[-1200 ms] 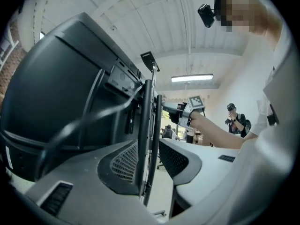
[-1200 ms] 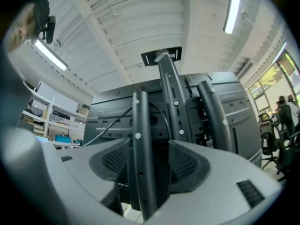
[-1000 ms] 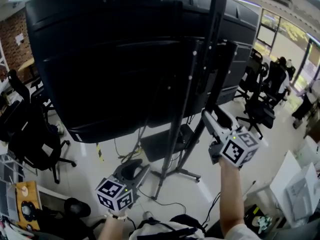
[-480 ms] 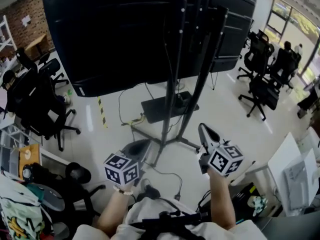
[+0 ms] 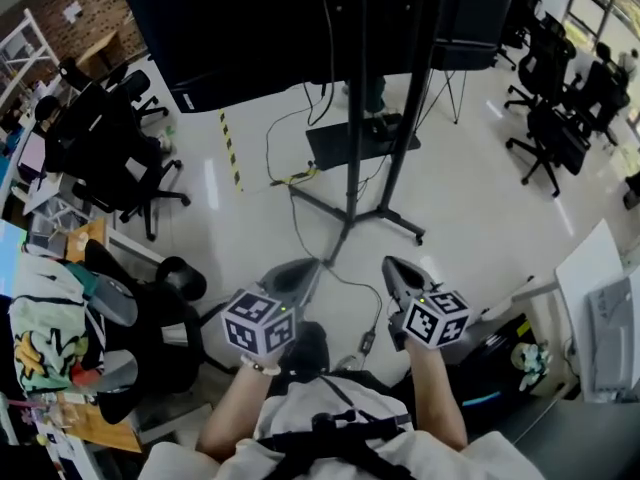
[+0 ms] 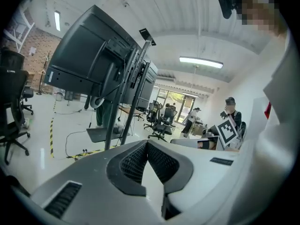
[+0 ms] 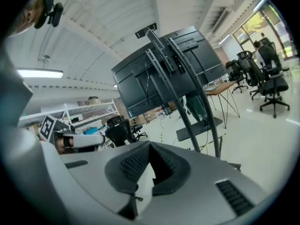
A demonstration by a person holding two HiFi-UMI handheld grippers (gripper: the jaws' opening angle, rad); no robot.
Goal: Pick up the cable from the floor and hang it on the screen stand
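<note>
A thin black cable (image 5: 345,276) trails over the white floor from the screen stand's feet to a plug (image 5: 367,343) close to the person's body. The screen stand (image 5: 356,118) carries a big black screen (image 5: 250,28); it also shows in the left gripper view (image 6: 114,111) and the right gripper view (image 7: 187,102). My left gripper (image 5: 300,268) is shut with nothing in it, held low above the floor left of the cable. My right gripper (image 5: 392,265) is shut and empty too, just right of the cable. Both pairs of jaws (image 6: 146,143) (image 7: 150,145) meet at the tips.
Black office chairs stand at the left (image 5: 110,138) and at the right (image 5: 560,118). A black base plate (image 5: 360,140) and a yellow-black tape strip (image 5: 230,148) lie under the screen. A white desk (image 5: 600,298) is at the right. A person (image 6: 229,110) stands far off.
Both grippers came down from beside the screen to low over the floor near the body, and their jaws closed. The head view tilted down onto the floor and cable.
</note>
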